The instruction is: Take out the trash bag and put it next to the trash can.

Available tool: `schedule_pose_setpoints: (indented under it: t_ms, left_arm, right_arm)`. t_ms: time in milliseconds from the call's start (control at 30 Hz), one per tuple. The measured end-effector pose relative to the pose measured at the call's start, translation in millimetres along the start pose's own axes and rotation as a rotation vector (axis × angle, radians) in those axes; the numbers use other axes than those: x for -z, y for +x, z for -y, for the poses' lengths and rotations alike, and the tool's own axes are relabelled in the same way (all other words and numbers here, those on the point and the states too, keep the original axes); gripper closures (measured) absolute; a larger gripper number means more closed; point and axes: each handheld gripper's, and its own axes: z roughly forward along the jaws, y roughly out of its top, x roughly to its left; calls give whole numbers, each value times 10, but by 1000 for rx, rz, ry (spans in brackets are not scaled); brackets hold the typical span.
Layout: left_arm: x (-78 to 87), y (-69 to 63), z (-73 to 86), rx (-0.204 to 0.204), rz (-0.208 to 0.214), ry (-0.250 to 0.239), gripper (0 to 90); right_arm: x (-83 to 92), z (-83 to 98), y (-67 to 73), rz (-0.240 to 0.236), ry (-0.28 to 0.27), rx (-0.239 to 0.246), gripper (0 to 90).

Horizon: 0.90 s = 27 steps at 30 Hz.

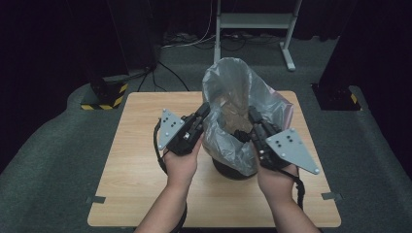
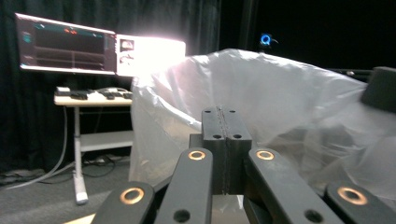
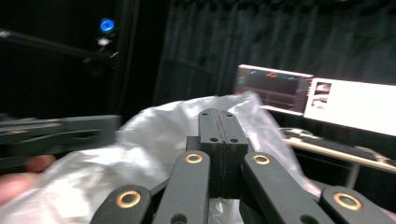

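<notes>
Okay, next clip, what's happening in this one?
A person at a wooden table is working a clear plastic bag that sits in a dark round bin. The left hand-held gripper is at the bag's left edge and the right hand-held gripper at its right edge, both with jaws shut. The bag's mouth stands up loosely; whether either gripper actually pinches the plastic isn't clear.

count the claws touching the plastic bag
2. The left claw is at the left side of the plastic bag, the right claw at its right side, both shut; whether they pinch the film is hard to tell.
</notes>
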Motion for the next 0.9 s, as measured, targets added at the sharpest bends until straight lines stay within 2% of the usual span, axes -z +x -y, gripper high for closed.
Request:
schedule_pose_setpoints:
  t_ms: [133, 233, 367, 433, 533, 567, 633, 700, 833, 900]
  left_arm:
    - [18, 8, 9, -4, 32, 31, 897]
    - [37, 21, 5, 7, 51, 41, 895]
    - [29, 19, 7, 4, 83, 75, 887]
    - [12, 17, 10, 13, 104, 94, 850]
    - [-8, -5, 18, 1, 110, 112, 802]
    - [-5, -12, 18, -5, 105, 113, 788]
    - [3, -27, 13, -5, 86, 99, 702]
    - [13, -60, -6, 5, 33, 91, 578]
    - [-27, -128, -59, 13, -51, 132, 333]
    - [-49, -140, -75, 21, -78, 148, 270]
  right_arm:
    - [-87, 79, 233, -69, 52, 28, 900]
    - [-130, 177, 384, -109, 88, 62, 900]
    - [-172, 282, 498, -142, 125, 82, 900]
    - [-192, 333, 531, -150, 140, 94, 900]
    - [-213, 396, 543, -153, 158, 98, 900]
    - [-215, 407, 543, -152, 157, 100, 900]
    - [-211, 413, 548, -151, 155, 106, 900]
    - [-212, 416, 550, -152, 156, 109, 900]
    - [-212, 424, 555, -154, 153, 119, 900]
    - [-212, 426, 555, -155, 153, 121, 900]
